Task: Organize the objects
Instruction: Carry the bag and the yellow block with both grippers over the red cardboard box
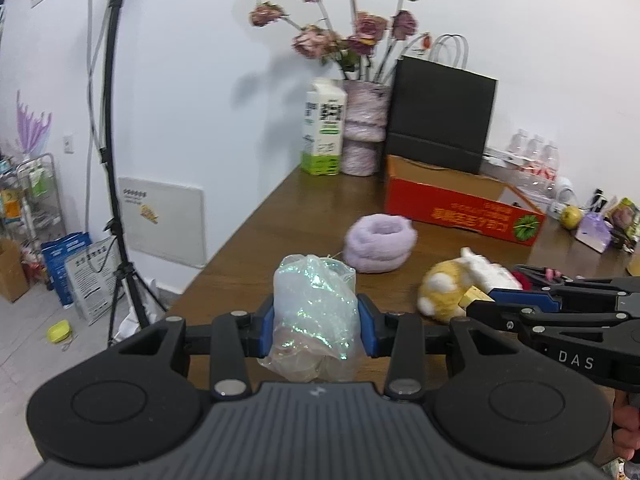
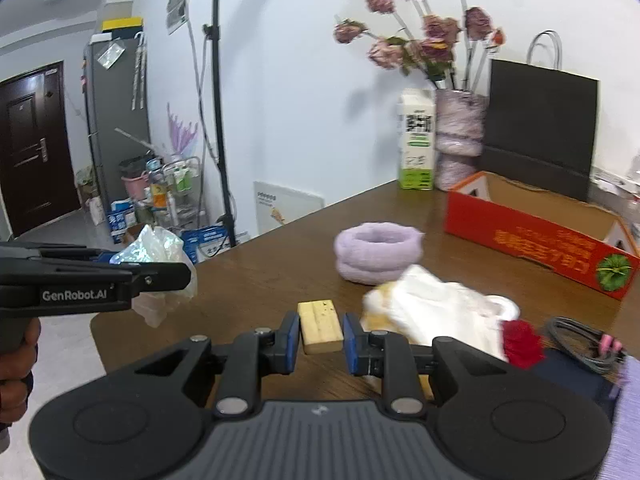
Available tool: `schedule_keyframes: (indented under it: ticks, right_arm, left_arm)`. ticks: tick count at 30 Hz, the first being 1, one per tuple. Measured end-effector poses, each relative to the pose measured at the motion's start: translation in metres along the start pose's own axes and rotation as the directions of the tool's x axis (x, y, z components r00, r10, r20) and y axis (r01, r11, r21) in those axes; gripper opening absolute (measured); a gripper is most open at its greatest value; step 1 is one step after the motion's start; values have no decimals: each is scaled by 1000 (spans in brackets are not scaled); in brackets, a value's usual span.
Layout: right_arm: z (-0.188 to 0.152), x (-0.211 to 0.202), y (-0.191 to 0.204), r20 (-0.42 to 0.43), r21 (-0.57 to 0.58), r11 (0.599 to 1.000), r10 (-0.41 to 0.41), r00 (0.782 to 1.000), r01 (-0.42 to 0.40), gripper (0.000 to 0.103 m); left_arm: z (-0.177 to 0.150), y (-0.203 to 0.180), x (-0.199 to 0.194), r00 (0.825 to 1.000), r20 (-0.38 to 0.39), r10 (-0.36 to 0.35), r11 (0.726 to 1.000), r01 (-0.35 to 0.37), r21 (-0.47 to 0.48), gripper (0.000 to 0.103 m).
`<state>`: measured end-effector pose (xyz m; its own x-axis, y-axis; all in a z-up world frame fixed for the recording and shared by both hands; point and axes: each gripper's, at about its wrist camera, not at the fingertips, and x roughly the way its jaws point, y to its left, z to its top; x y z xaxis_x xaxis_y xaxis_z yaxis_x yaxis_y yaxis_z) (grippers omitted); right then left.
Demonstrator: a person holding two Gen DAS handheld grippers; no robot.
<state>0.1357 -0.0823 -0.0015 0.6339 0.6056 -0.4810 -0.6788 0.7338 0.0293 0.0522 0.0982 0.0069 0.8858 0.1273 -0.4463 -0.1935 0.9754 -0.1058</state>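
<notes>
Both grippers grip: left gripper (image 1: 316,322) clenches a crinkled plastic bag (image 1: 314,312) with blurred contents, right gripper (image 2: 320,338) a wooden block (image 2: 321,326), its near end hidden

Left wrist cam sits behind its own fingers, tilted down, facing 12 o'clock across the table (image 1: 304,204) toward the wall. Right wrist cam – same setup, just alongside. Each catches the other gripper at its edge – 3 o'clock and 9 o'clock. Both share the red box (image 1: 460,204), vase (image 2: 458,140), milk carton (image 2: 416,140).
</notes>
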Motion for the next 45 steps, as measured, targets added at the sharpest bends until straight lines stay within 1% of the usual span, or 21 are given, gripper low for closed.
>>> schedule_keyframes:
  ticks: [7, 14, 21, 29, 33, 45]
  right_arm:
    - [-8, -28, -31, 18, 34, 998, -51, 999, 50, 22]
    - [-14, -47, -62, 25, 64, 993, -103, 994, 101, 22]
    - [-15, -57, -83, 25, 82, 988, -132, 991, 130, 22]
    - [-11, -57, -102, 33, 121, 982, -151, 988, 146, 22]
    - [-6, -51, -109, 35, 137, 979, -156, 987, 150, 22]
    - [25, -32, -133, 49, 177, 968, -189, 981, 178, 22]
  left_arm:
    - [4, -42, 7, 998, -1, -58, 998, 58, 38, 41]
    - [7, -83, 18, 993, -7, -119, 990, 119, 70, 41]
    - [14, -110, 28, 989, -6, -149, 985, 149, 88, 41]
    - [28, -130, 42, 987, -8, -164, 980, 163, 113, 41]
    - [35, -135, 52, 985, -13, -172, 979, 172, 110, 41]
    - [73, -147, 87, 986, 0, -169, 981, 168, 100, 41]
